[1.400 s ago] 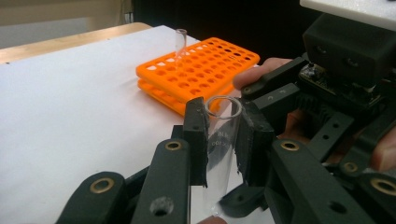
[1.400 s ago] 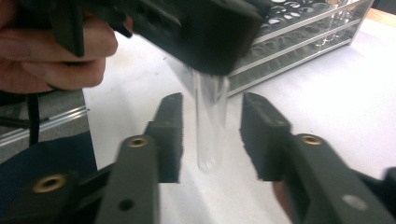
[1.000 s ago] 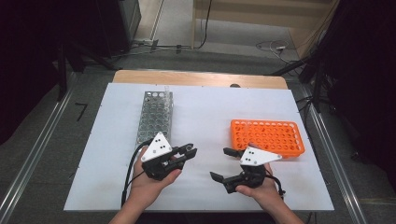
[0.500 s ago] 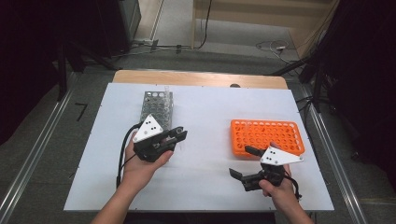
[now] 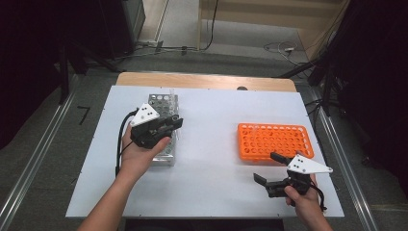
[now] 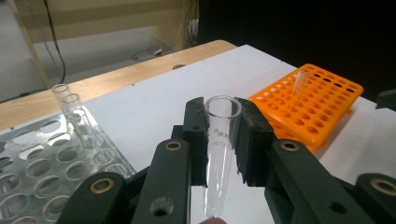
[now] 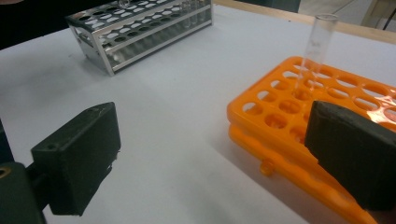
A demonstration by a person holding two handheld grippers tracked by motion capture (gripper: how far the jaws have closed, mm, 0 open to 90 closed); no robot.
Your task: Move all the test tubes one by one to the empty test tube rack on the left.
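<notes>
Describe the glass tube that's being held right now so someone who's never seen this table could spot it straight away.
Start at the white table and find the metal rack on its left side. Just above that rack the left claw is shut on a clear glass test tube, open mouth up. Unlike the tubes standing in the metal rack's far holes and the one in the orange rack, it sits in no rack.

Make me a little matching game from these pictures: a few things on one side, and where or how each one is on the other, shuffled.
Things
1. left gripper
2. right gripper
3. orange rack
4. metal rack

States
A. jaws wide apart, nothing between them
B. holds one upright glass tube, on the table's right side
C. shut on a clear test tube
D. silvery, on the table's left side, tubes at its far end

Pairs: 1-C, 2-A, 3-B, 4-D
</notes>
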